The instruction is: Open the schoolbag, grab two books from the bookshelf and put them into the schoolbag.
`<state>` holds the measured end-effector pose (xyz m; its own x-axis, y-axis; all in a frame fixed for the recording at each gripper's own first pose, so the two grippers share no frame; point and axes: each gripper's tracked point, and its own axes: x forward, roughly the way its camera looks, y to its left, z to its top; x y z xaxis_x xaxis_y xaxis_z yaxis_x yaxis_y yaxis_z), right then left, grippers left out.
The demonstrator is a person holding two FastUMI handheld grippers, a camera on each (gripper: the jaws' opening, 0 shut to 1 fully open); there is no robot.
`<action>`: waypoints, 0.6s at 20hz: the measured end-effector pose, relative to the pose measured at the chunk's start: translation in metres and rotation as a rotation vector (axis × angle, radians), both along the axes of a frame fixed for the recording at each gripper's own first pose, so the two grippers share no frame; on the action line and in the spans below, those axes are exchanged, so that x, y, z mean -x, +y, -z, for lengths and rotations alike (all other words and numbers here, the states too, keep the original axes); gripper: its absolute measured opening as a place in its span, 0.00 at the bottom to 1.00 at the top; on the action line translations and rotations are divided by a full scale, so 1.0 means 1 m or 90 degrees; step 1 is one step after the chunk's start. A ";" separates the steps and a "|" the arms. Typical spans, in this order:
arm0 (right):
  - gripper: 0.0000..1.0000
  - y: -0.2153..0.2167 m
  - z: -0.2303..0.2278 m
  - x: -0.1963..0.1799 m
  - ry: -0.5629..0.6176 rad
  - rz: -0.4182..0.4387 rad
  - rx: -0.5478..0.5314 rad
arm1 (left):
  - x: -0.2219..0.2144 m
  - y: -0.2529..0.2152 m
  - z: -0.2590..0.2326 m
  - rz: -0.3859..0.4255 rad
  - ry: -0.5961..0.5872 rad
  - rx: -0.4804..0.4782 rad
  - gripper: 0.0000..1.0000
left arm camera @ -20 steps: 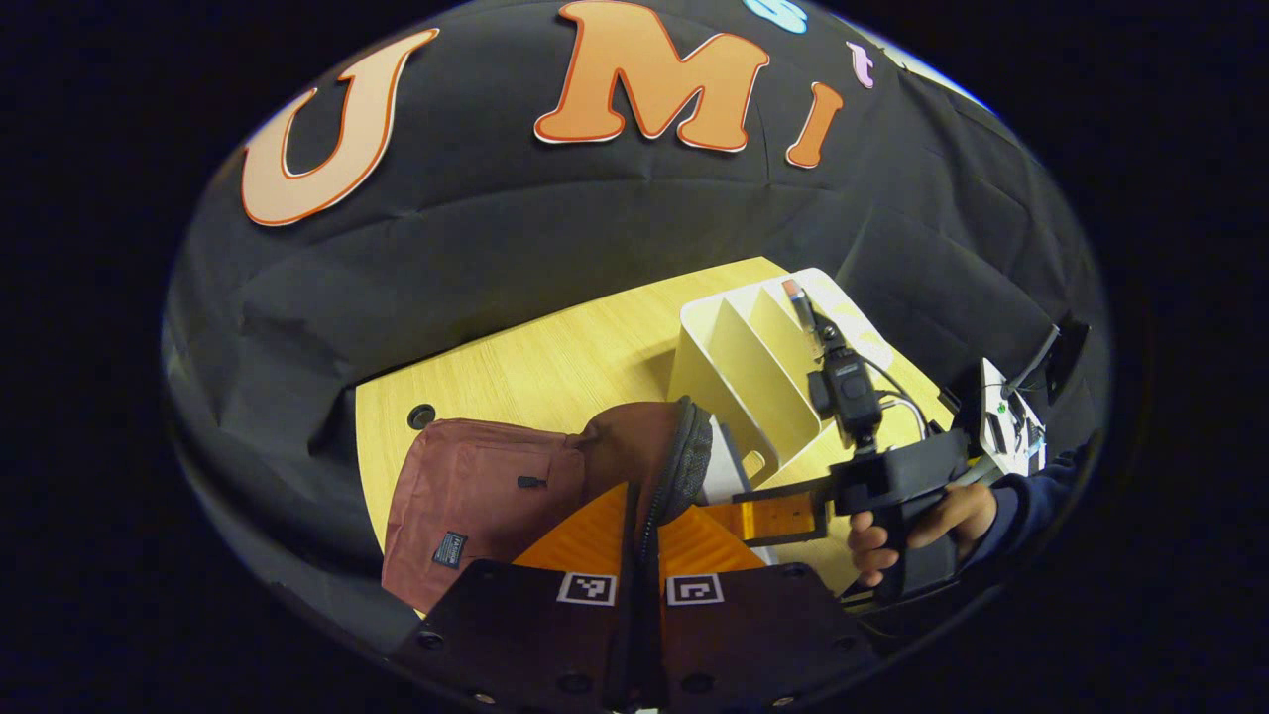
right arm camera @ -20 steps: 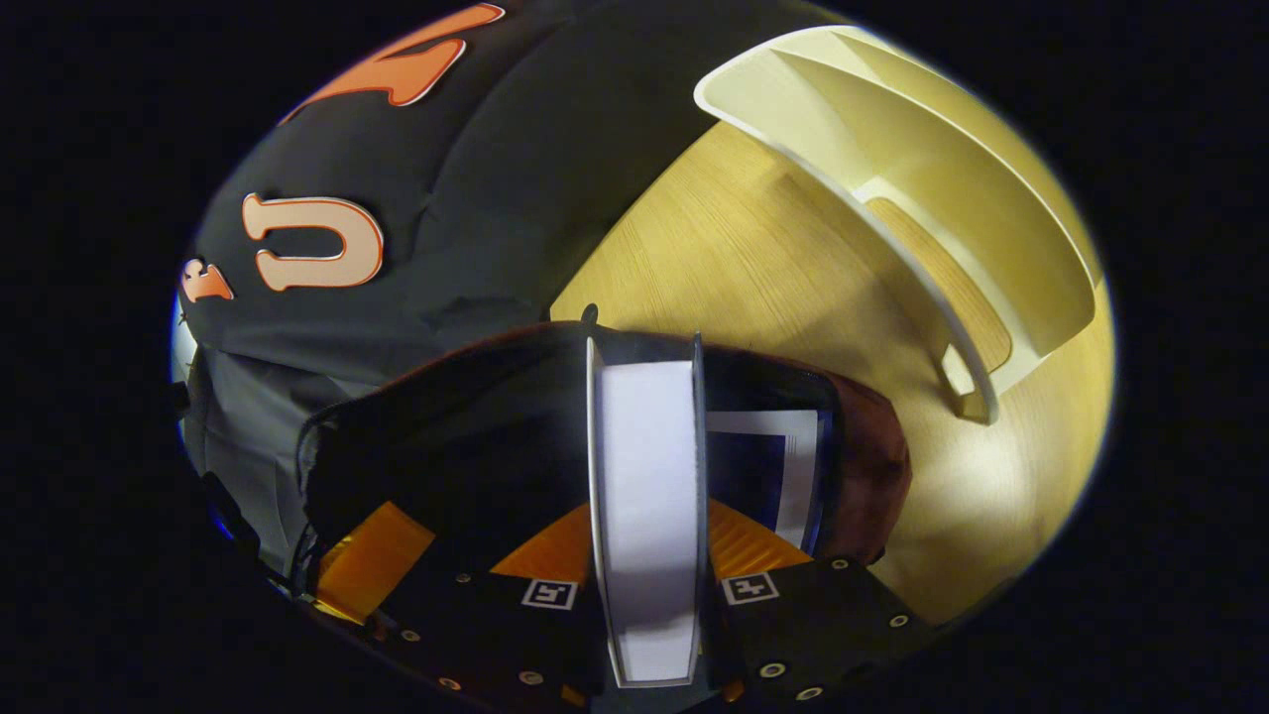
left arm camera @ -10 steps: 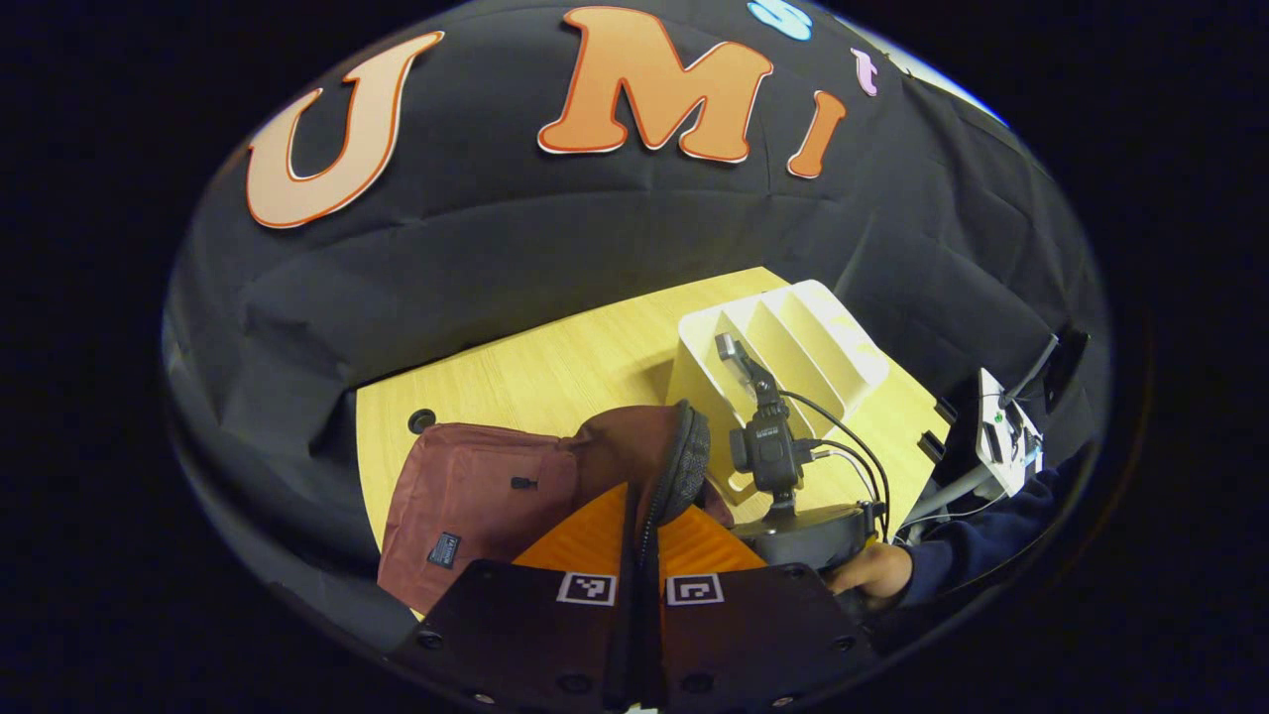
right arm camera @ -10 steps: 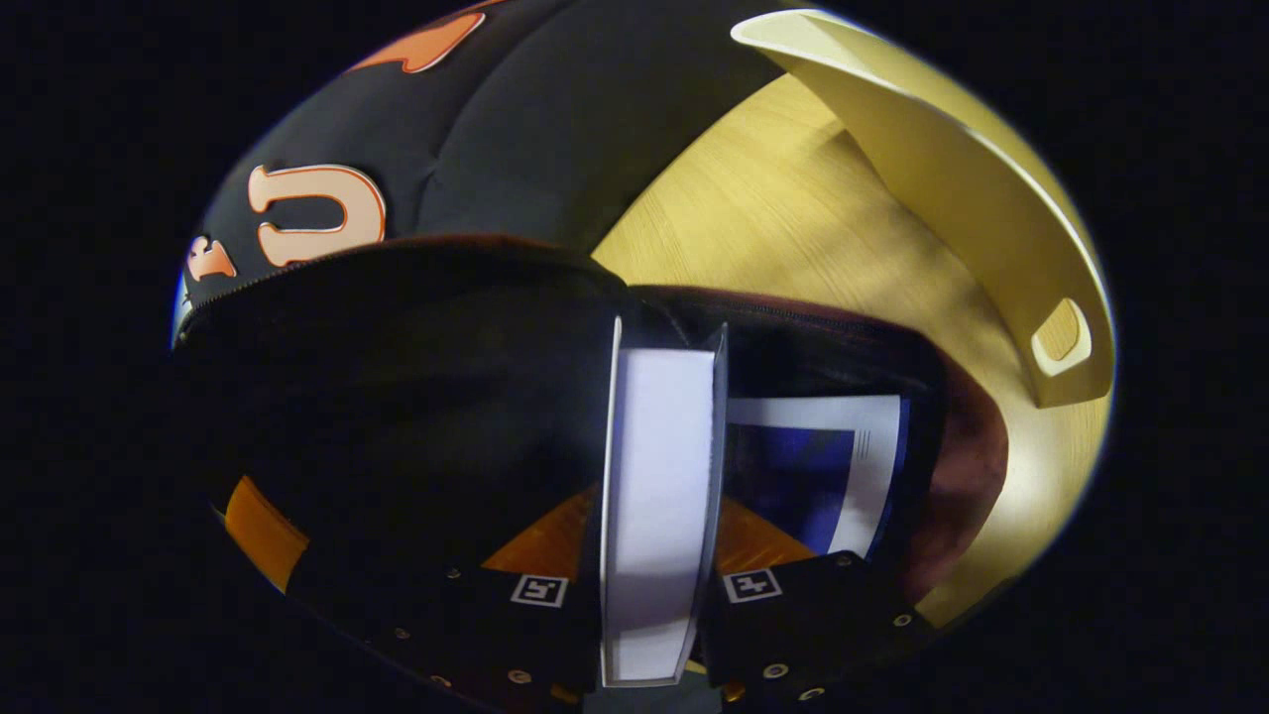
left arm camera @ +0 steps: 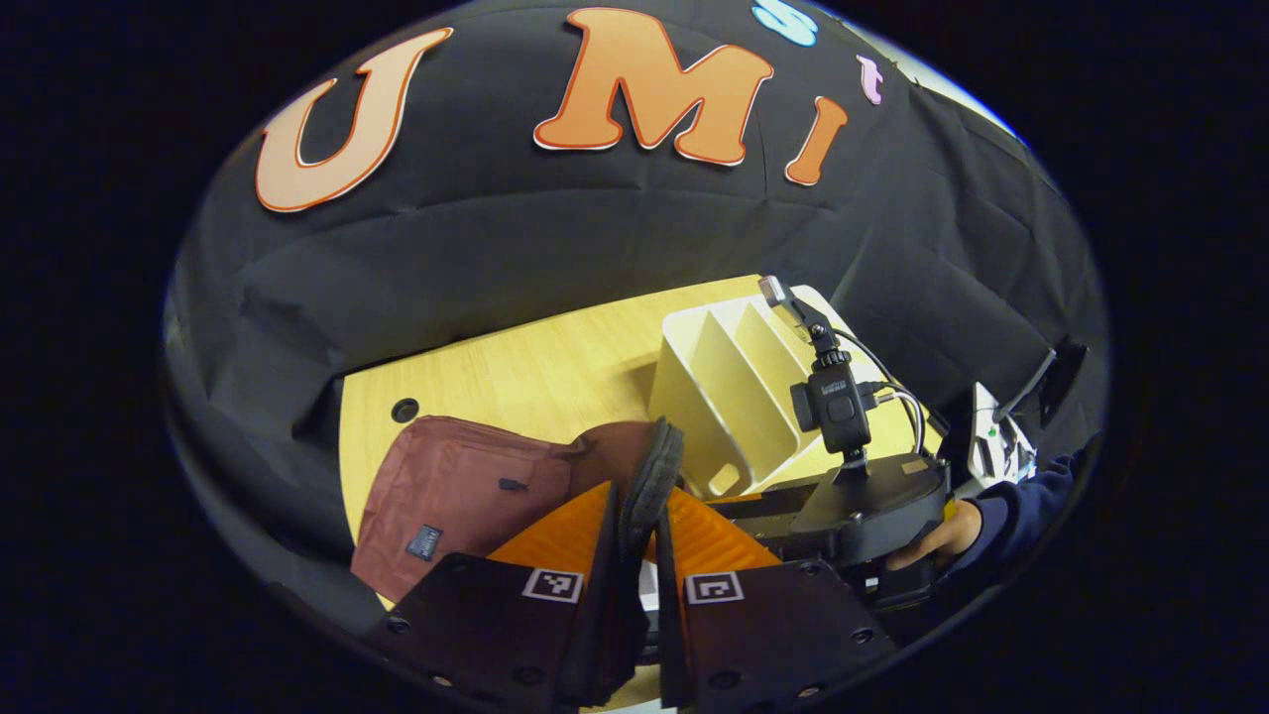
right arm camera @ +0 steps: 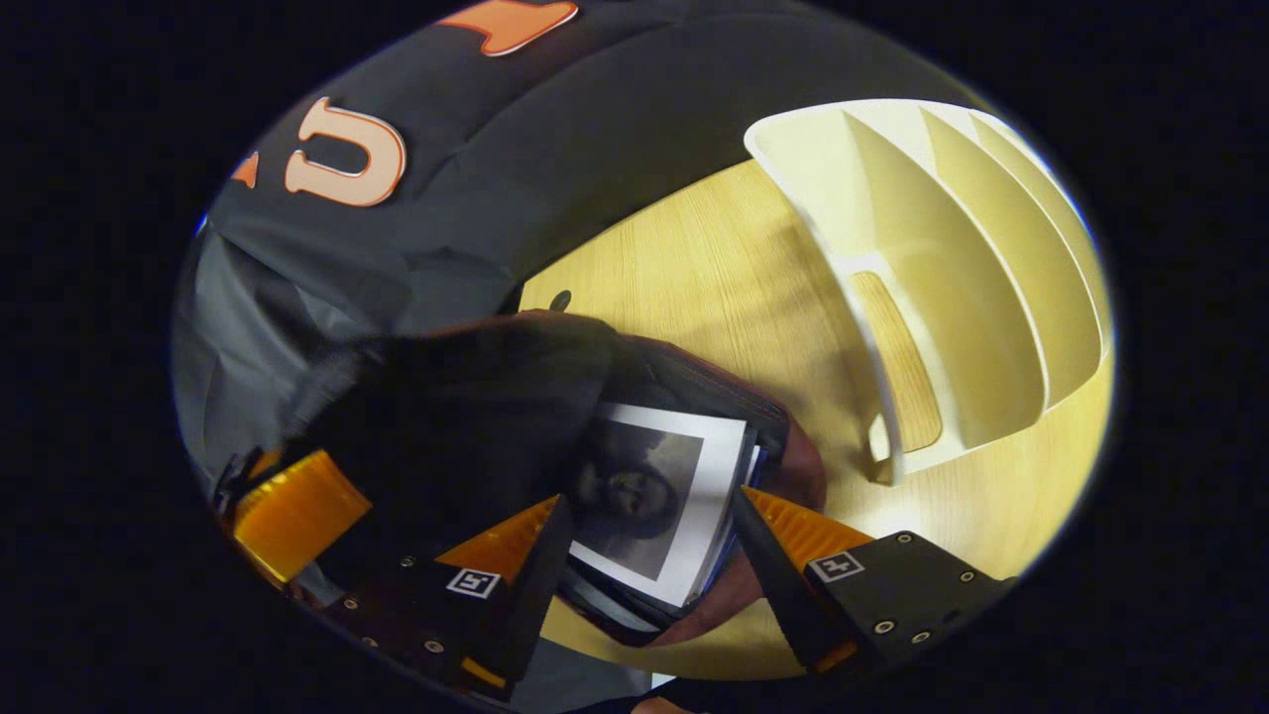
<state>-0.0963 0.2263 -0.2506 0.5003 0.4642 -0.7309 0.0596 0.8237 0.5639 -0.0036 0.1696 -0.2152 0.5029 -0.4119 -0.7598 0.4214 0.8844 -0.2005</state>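
Note:
The maroon schoolbag (left arm camera: 456, 486) lies on the wooden table (left arm camera: 535, 367), its dark padded flap (left arm camera: 649, 471) lifted. My left gripper (left arm camera: 637, 496) is shut on that flap's edge. In the right gripper view, a white-covered book (right arm camera: 664, 496) with a grey picture lies in the bag's mouth (right arm camera: 694, 382) on top of another book whose blue edge shows. My right gripper (right arm camera: 649, 501) hangs just above it, open, jaws wide apart and touching nothing. The white bookshelf (right arm camera: 942, 297) stands to the right with bare slots.
In the left gripper view, the right gripper's body (left arm camera: 863, 496) and the hand (left arm camera: 932, 535) holding it sit between the bag and the bookshelf (left arm camera: 734, 387). A round cable hole (left arm camera: 404, 409) lies in the table beyond the bag. Black cloth walls close behind.
My right gripper has opened and let go of the white-covered book, which now lies in the bag, and has drawn back. My left gripper still holds the flap up.

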 end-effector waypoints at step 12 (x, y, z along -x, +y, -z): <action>0.97 -0.194 -0.081 0.005 -0.165 0.034 0.082 | 0.017 -0.154 -0.037 -0.071 -0.070 0.044 0.75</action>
